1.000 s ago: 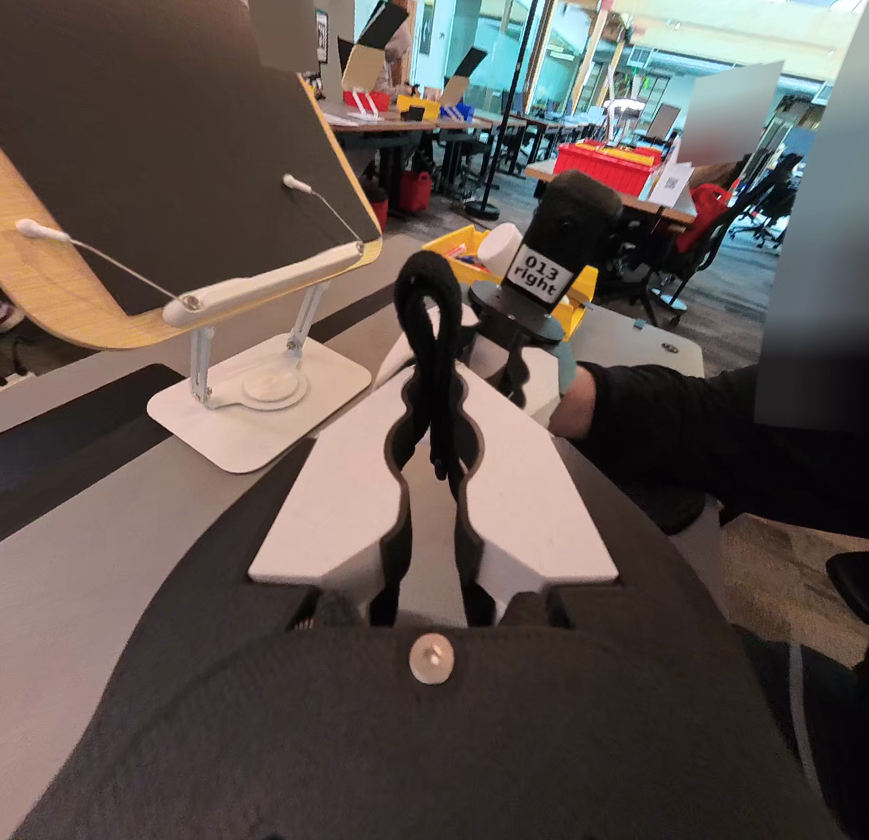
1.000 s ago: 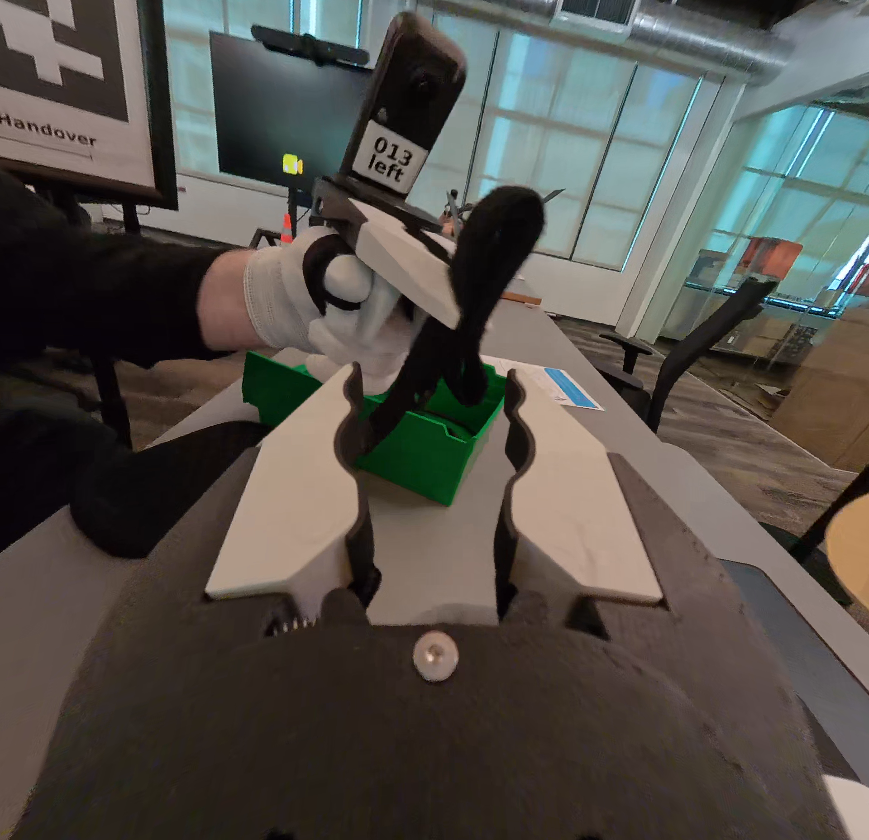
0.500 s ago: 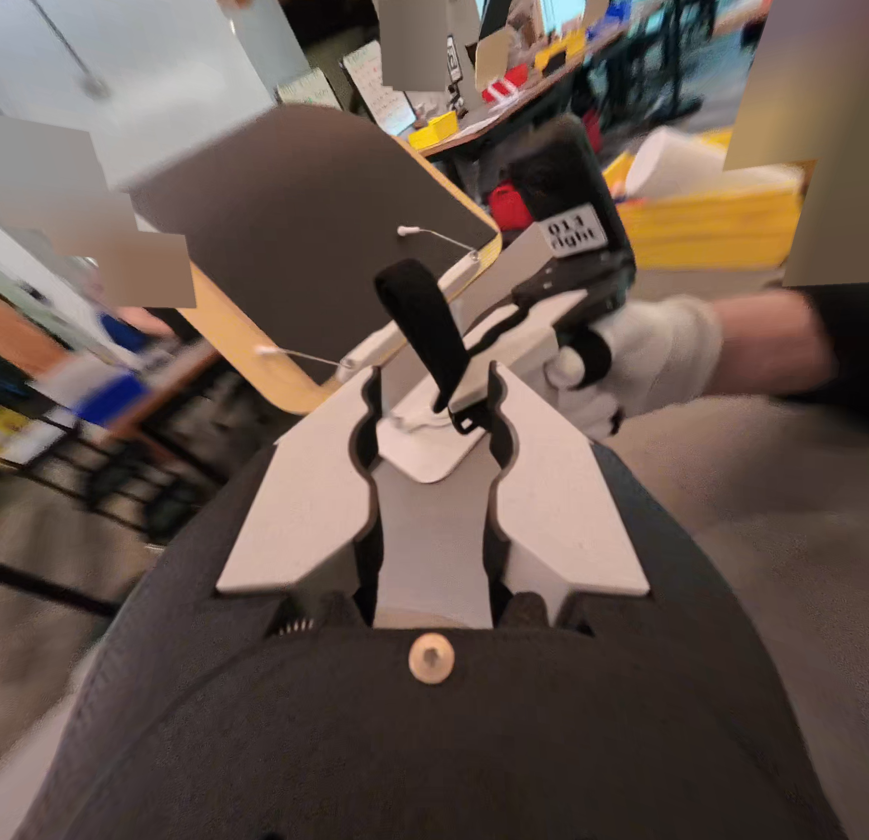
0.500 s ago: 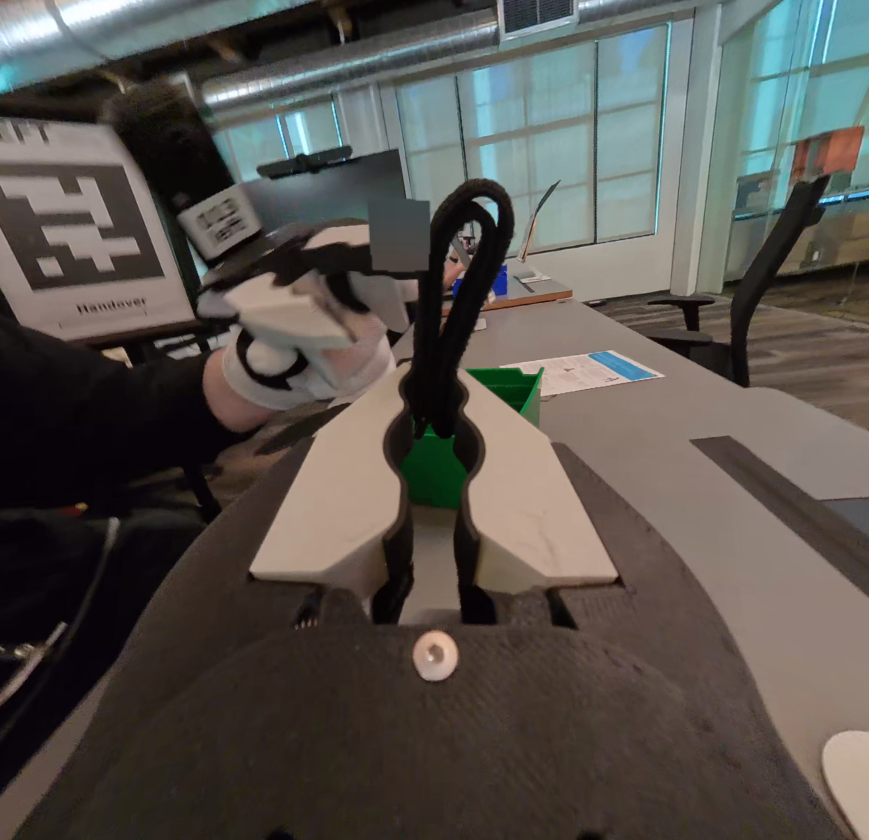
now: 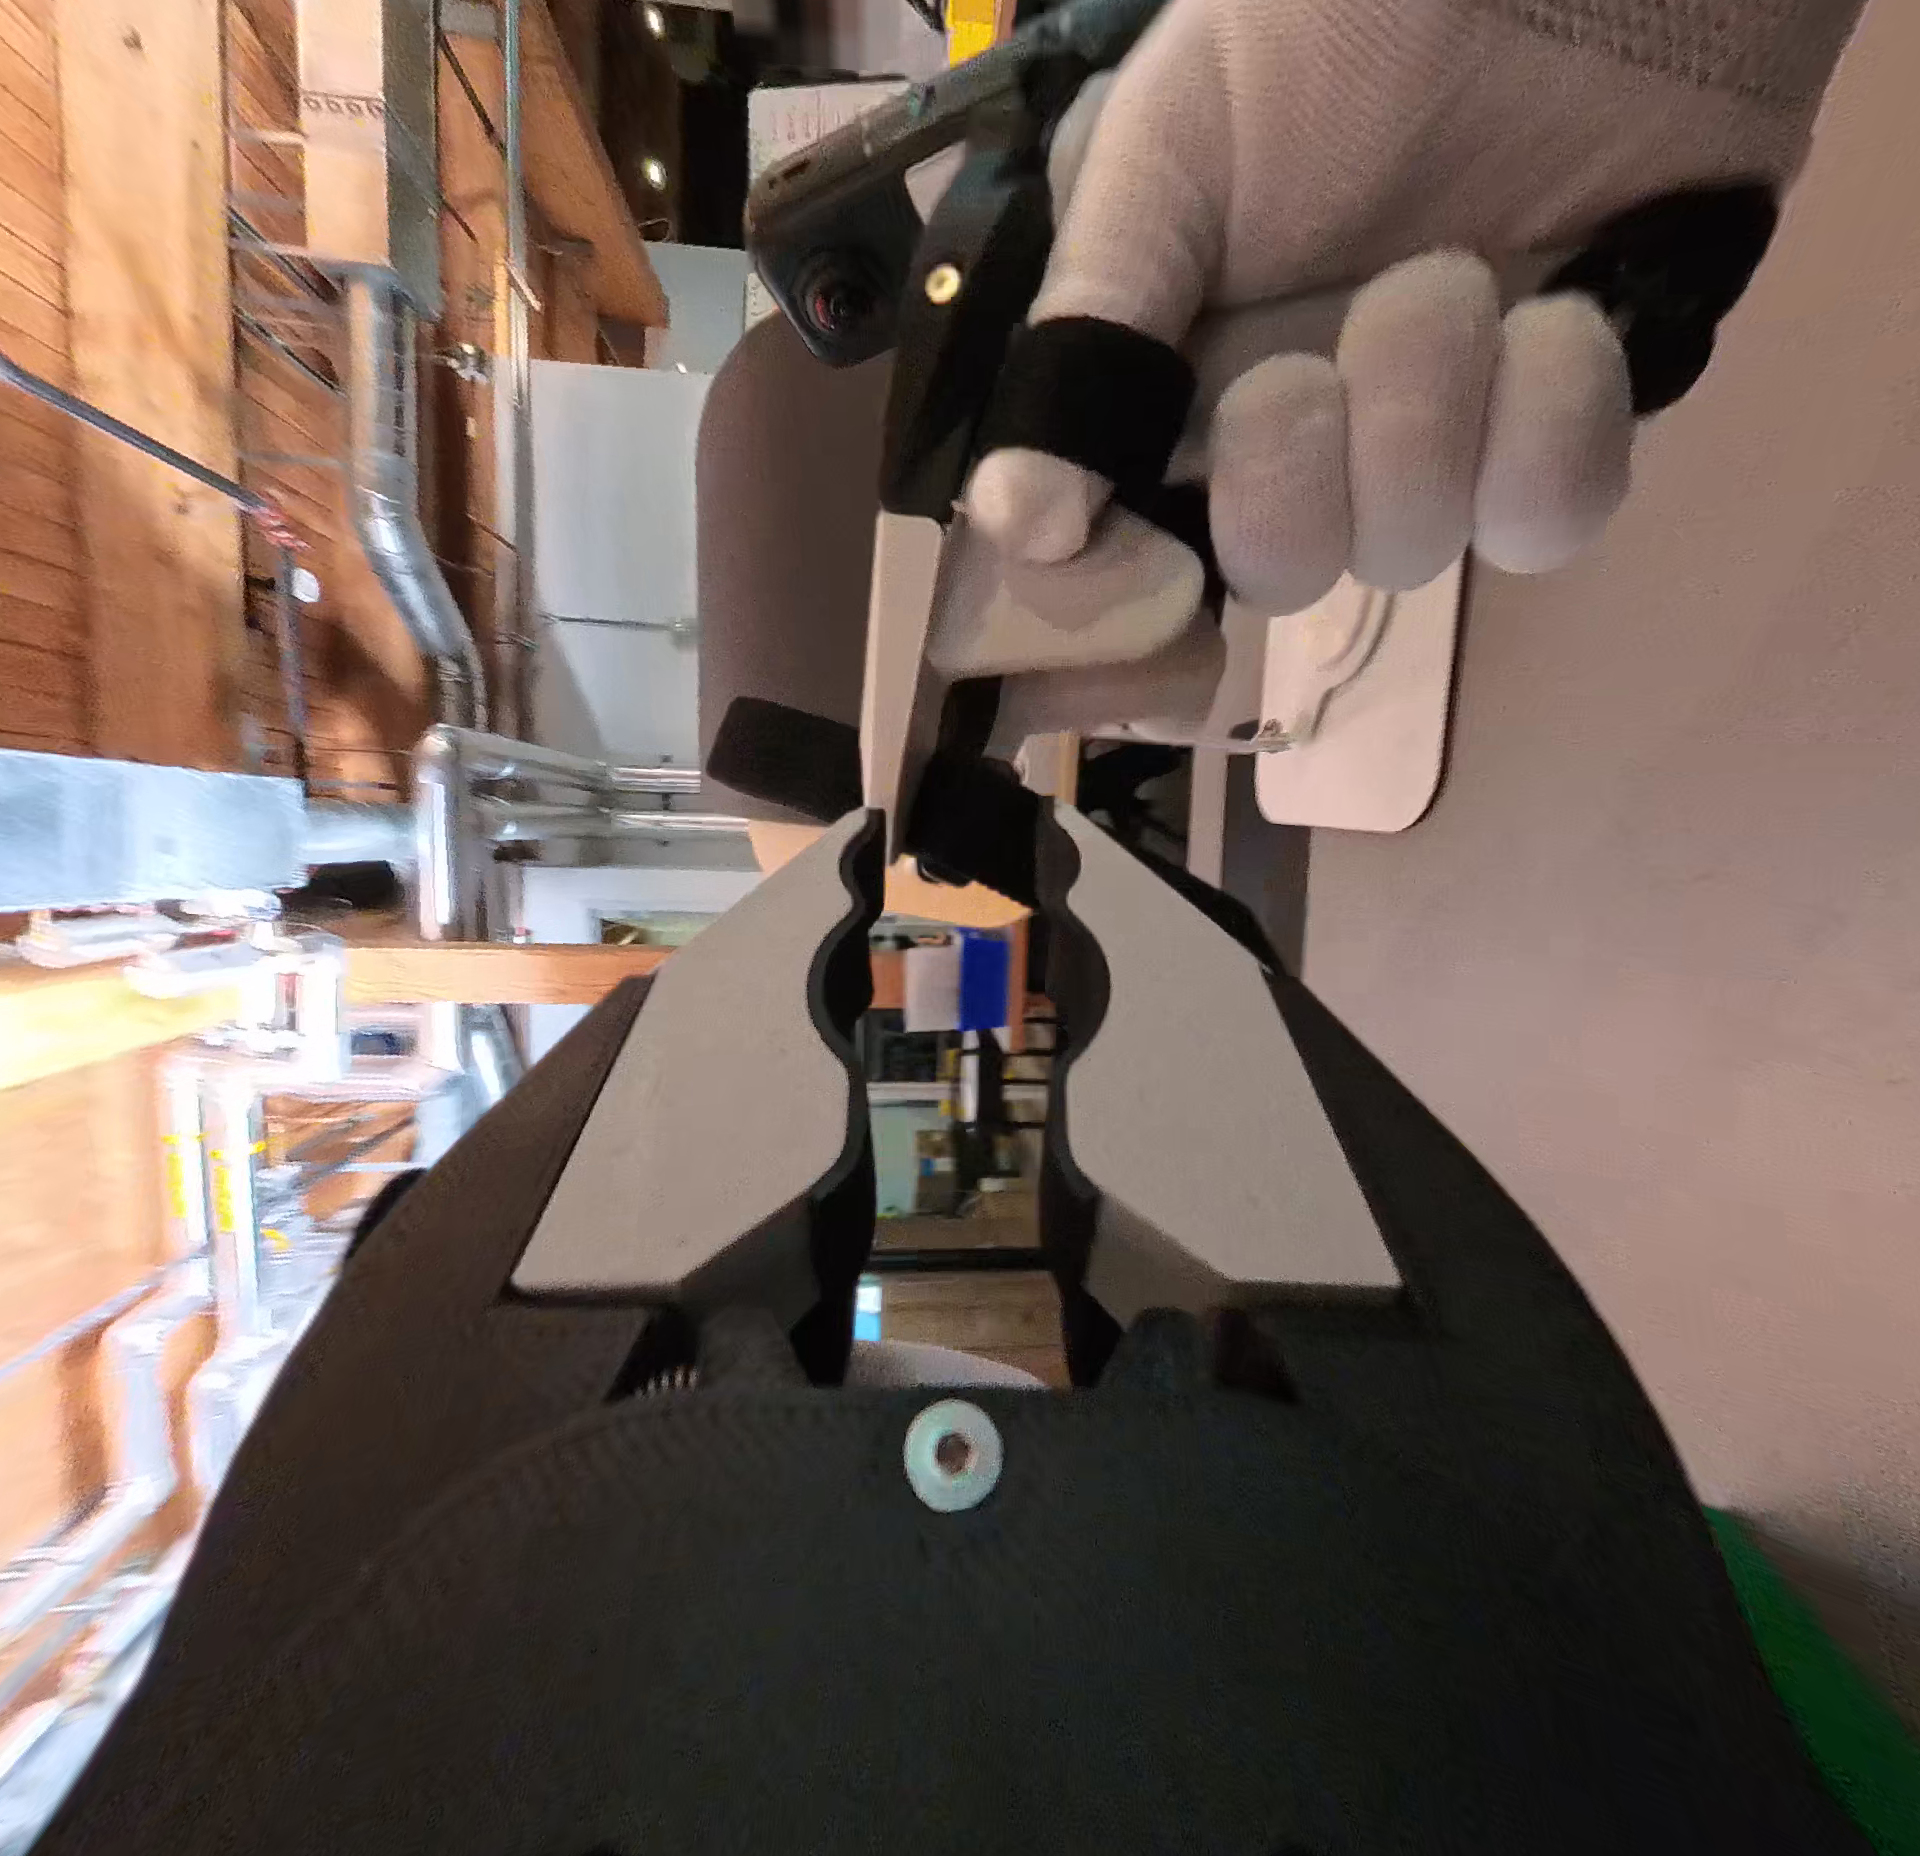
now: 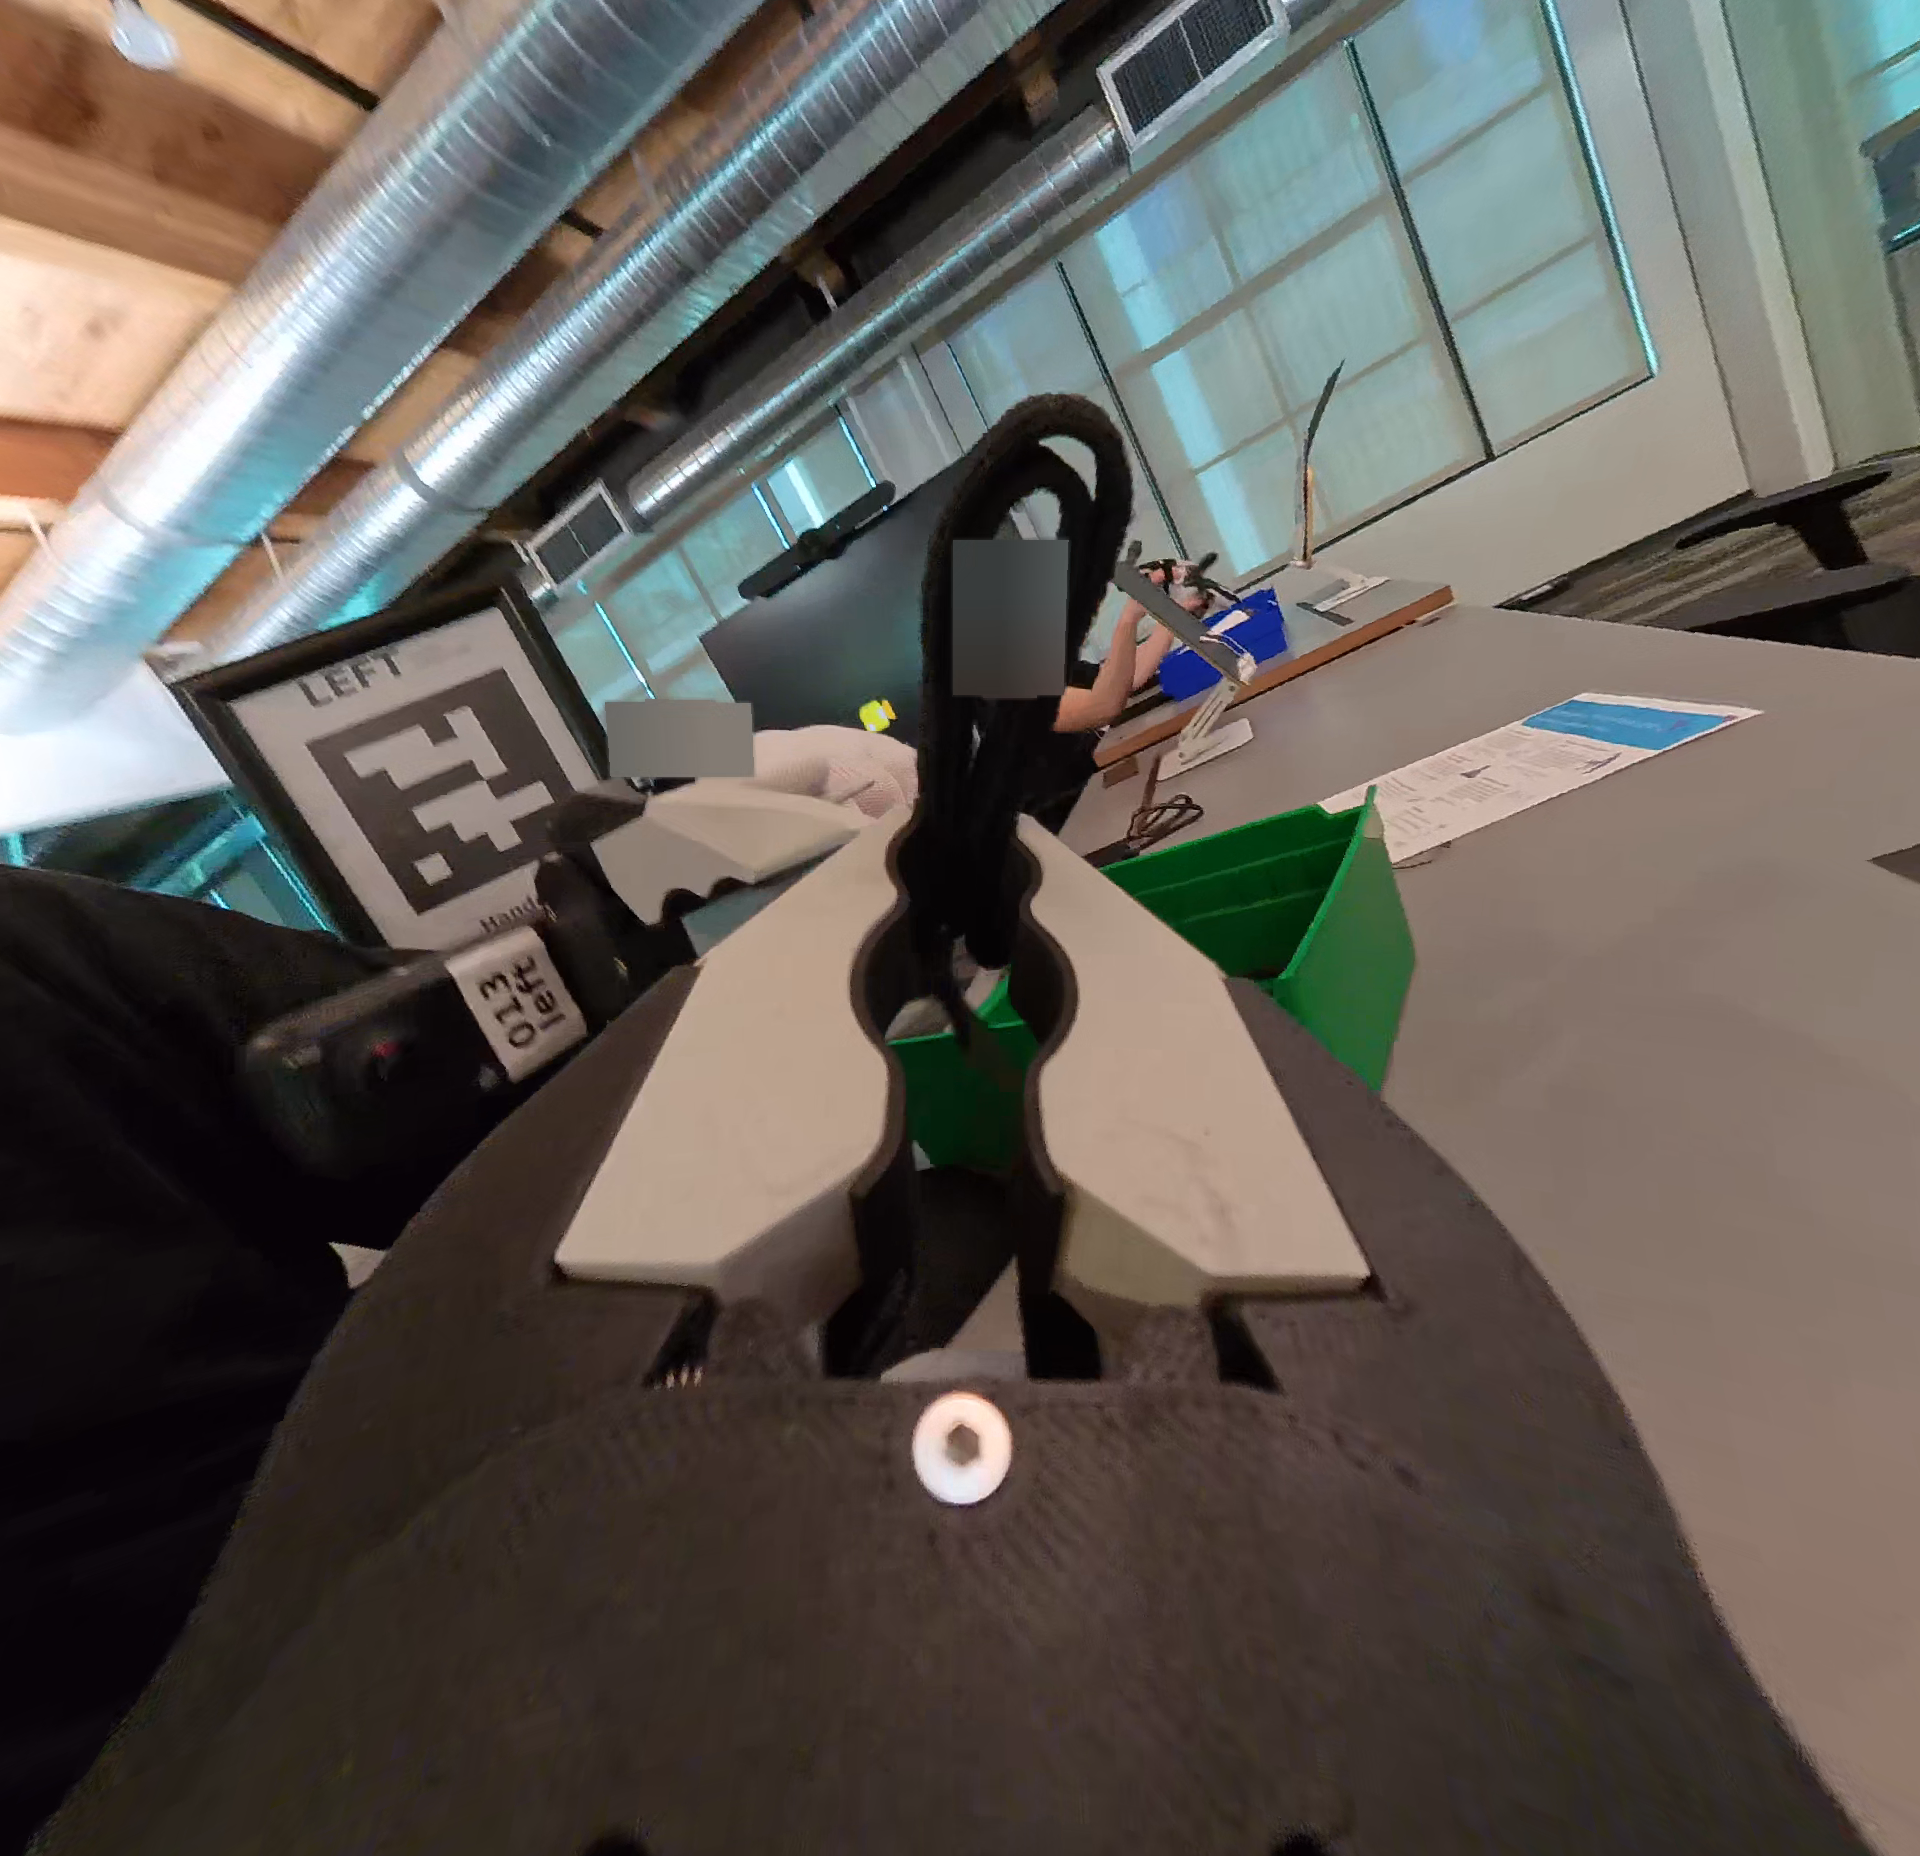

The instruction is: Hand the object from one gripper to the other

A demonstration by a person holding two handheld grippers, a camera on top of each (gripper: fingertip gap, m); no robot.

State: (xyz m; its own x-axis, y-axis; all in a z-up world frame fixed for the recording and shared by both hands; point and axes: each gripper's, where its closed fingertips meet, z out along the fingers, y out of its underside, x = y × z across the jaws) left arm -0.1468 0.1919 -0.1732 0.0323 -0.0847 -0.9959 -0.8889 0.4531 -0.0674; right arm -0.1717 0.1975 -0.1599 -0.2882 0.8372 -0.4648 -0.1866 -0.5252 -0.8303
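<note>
- Overhead, silver ducts are running under a wooden ceiling, with tall windows lining the far wall of an open office.
- Below them a grey table is carrying a green bin near its middle and a printed sheet toward its far edge.
- A framed sign with a black-and-white block pattern is standing at the left side of the table.
- The black strap is a soft, fuzzy band folded into a long loop; it is sticking up from the right gripper, and its lower ends are hanging down between the fingers, in front of the green bin.
- The right gripper is pinching the strap near the fingertips, with its jaws drawn narrow around the band.
- In the left wrist view, which is rolled on its side, the strap is showing as a dark rounded end poking out beside the right gripper's white finger.
- A hand in a white glove is gripping that gripper's handle.
- The left gripper is standing apart with a clear gap between its jaws and nothing in it; its tips are sitting just beside the strap, and I cannot tell whether they are touching it.
</note>
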